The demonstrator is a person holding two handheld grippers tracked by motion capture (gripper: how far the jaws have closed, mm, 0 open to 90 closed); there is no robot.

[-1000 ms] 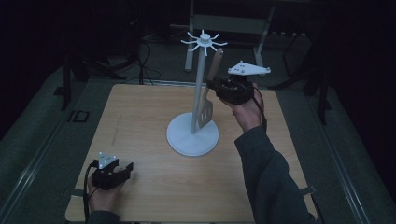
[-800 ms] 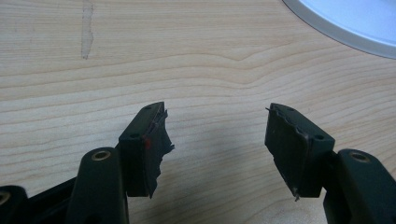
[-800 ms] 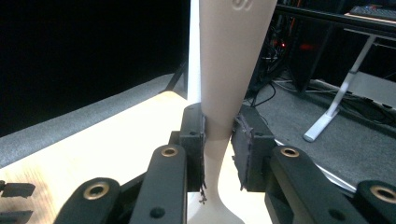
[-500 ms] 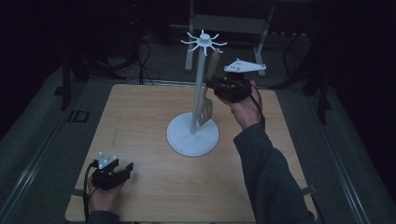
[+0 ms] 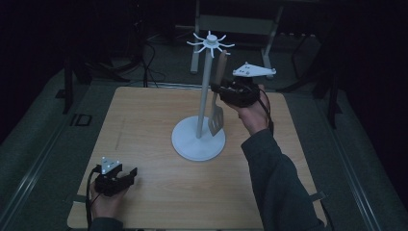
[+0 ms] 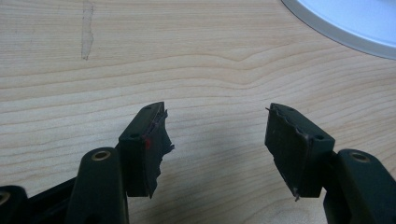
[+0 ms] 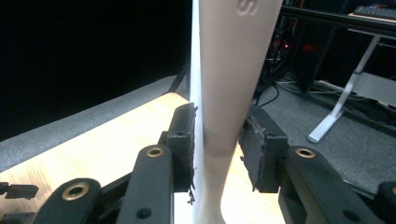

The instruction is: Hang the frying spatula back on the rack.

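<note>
spatula handle (image 7: 233,70) between loosened right gripper (image 7: 217,144) jaws

Dim room, wooden table (image 5: 144,125), grey floor (image 5: 43,139)

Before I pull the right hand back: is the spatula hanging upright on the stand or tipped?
Upright. The spatula hangs vertically beside the stand, blade down just above the base. The right gripper has just been opening, handle between its jaws.
</note>
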